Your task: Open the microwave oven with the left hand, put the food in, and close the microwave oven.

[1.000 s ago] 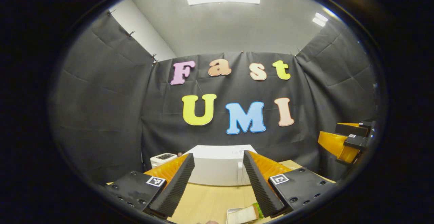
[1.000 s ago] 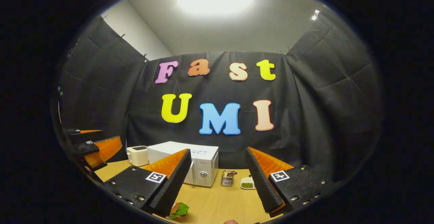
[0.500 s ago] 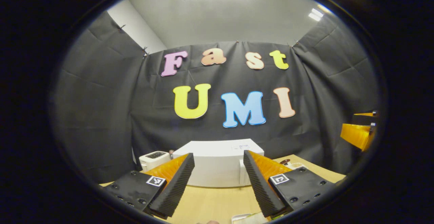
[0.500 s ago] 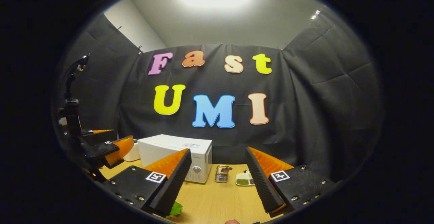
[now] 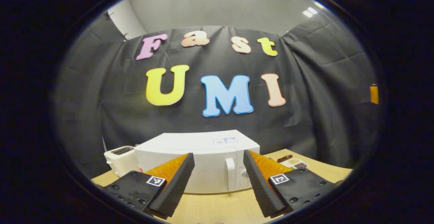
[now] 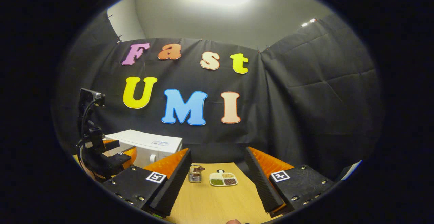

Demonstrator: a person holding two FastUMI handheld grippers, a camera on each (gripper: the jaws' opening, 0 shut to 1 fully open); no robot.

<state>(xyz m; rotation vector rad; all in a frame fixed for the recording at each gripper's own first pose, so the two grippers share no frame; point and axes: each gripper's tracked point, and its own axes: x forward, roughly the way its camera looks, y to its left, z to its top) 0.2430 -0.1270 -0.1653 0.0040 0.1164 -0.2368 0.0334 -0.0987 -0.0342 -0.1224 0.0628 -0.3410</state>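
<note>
The left hand-held gripper (image 5: 217, 180) is pointing its wide-apart fingers at the shut microwave (image 5: 203, 163) low in the middle of the frame, likely to reach its handle (image 5: 230, 173), while the right hand-held gripper (image 6: 217, 181) is waiting, also apart and holding nothing.

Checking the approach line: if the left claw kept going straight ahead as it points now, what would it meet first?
Probably the microwave, its closed door front near the handle, which sits between the open left claw fingers; depth is unclear.
</note>
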